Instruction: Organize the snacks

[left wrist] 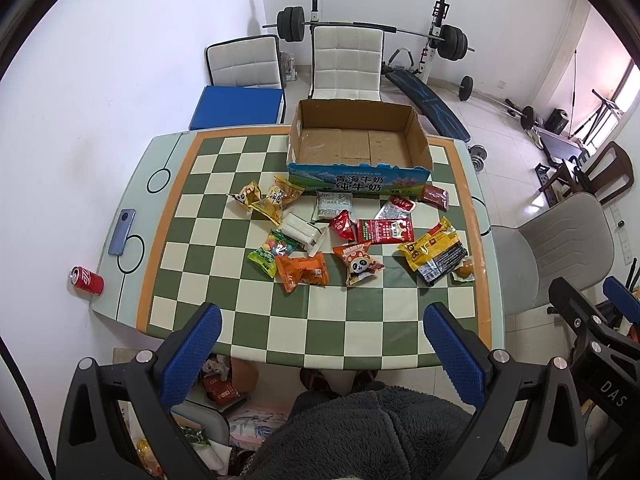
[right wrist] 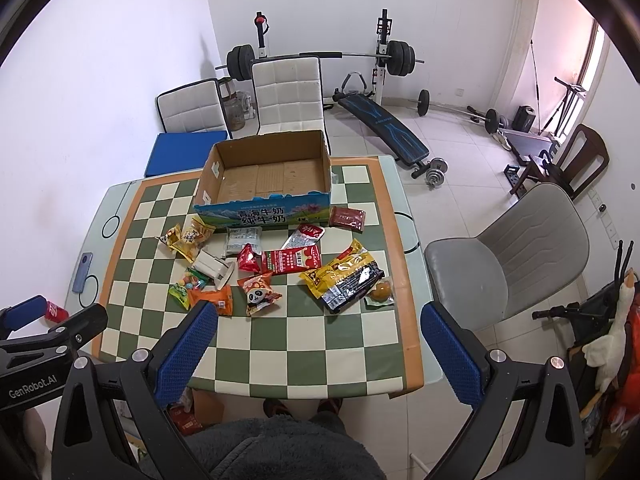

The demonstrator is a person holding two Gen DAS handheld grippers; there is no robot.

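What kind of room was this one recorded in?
Probably a room in a home that doubles as a gym: a barbell rack and sit-up bench behind a checkered table with dining chairs.

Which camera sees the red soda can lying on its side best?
The left wrist view. There the red soda can shows whole, lying at the pale table edge. In the right wrist view the can is small and partly hidden behind the left gripper.
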